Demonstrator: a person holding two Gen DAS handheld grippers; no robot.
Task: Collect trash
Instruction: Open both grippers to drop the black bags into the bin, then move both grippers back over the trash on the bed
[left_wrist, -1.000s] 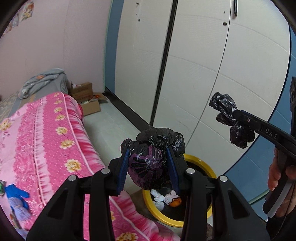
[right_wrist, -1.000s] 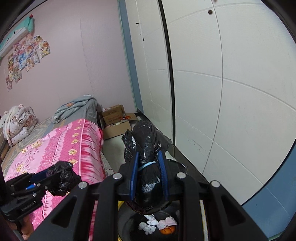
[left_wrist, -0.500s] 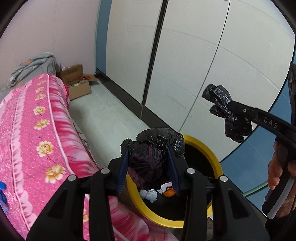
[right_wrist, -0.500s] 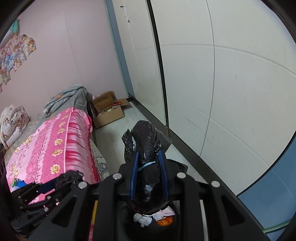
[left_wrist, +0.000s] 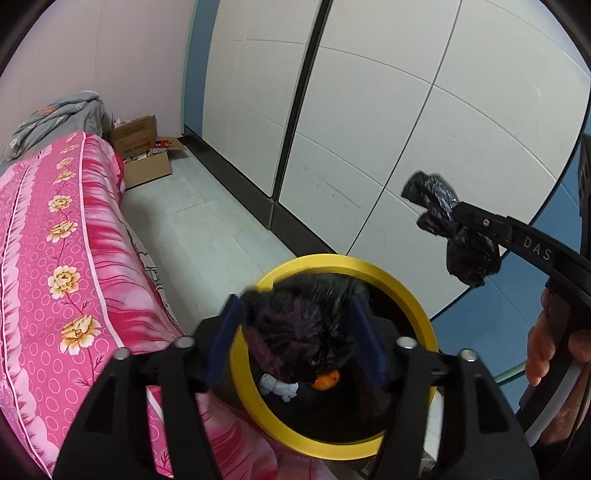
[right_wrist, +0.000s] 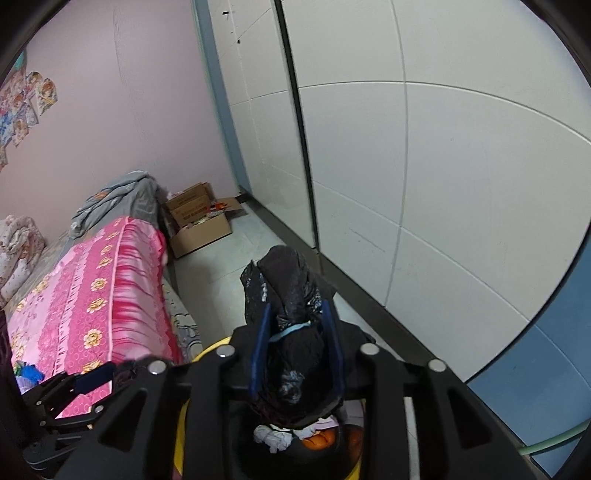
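Left gripper (left_wrist: 295, 332): lower centre of the left wrist view; blue-padded fingers (left_wrist: 225, 332) stand somewhat apart with a gathered fold of the black trash bag (left_wrist: 295, 325) between them. Whether the pads press the plastic cannot be told.

Right gripper (right_wrist: 297, 339): lower centre of the right wrist view; fingers (right_wrist: 260, 350) closed in on a bunched, twisted neck of the same bag (right_wrist: 288, 295), which stands up beyond the tips; a pale blue band crosses the neck between the pads. In the left wrist view this gripper (left_wrist: 454, 218) enters from the right edge with a crumpled wad of black plastic at its tip, a hand (left_wrist: 554, 350) on its handle.

Black trash bag: glossy, wrinkled film, purplish where stretched; it lines the bin and is lifted at two points above the opening.

Bin (left_wrist: 406, 291): round, yellow rim, lower centre, directly under both grippers. Inside: crumpled white tissue (left_wrist: 279, 386) and an orange peel or fruit (left_wrist: 325, 380).

Bed (left_wrist: 55, 258): pink floral cover, left of frame, its edge just beside the bin.

Floor (left_wrist: 207, 229): pale tile, a strip between bed and wardrobe.

Wardrobe (left_wrist: 424, 110): white panelled doors, dark base, right and centre.

Cardboard box (left_wrist: 144, 155): open, upper left, at the far end of the bed.

Grey blanket (left_wrist: 55, 114): heaped on the far end of the bed.

Pictures (right_wrist: 26, 103): stuck on the pink wall, upper left of the right wrist view.
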